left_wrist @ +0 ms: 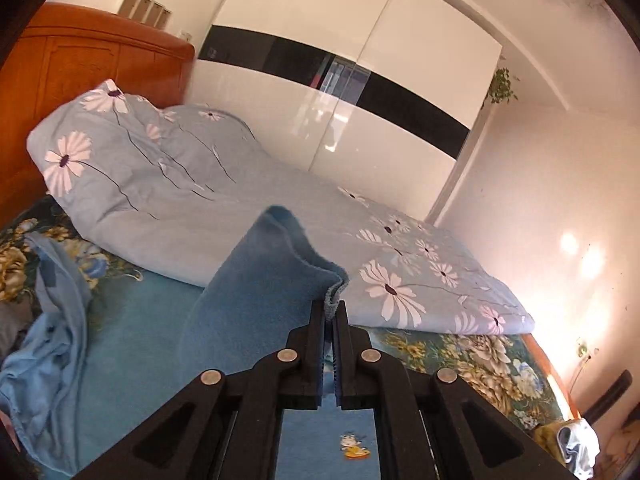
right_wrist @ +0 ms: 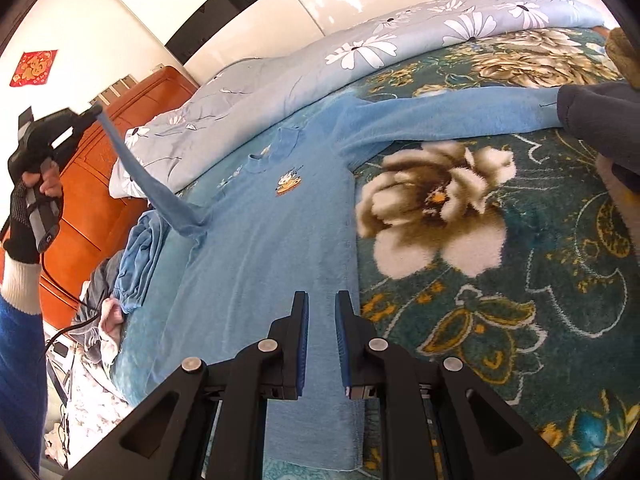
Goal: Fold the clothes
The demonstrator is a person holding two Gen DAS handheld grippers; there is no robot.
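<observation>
A blue sweater (right_wrist: 264, 248) lies flat on the bed (right_wrist: 520, 280), one sleeve (left_wrist: 256, 280) lifted by the clamped left hand-held gripper (left_wrist: 331, 312), while the right hand-held gripper (right_wrist: 322, 300), parted and empty, hovers over the hem, the garment's length running straight ahead.

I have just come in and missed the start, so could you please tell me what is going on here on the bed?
A person is folding a blue sweater that lies spread on the floral blanket. The left gripper is shut on the end of one sleeve and holds it lifted off the bed. The right gripper is open and hovers over the sweater's lower body, holding nothing. The other sleeve lies stretched out flat, not yet folded in.
</observation>
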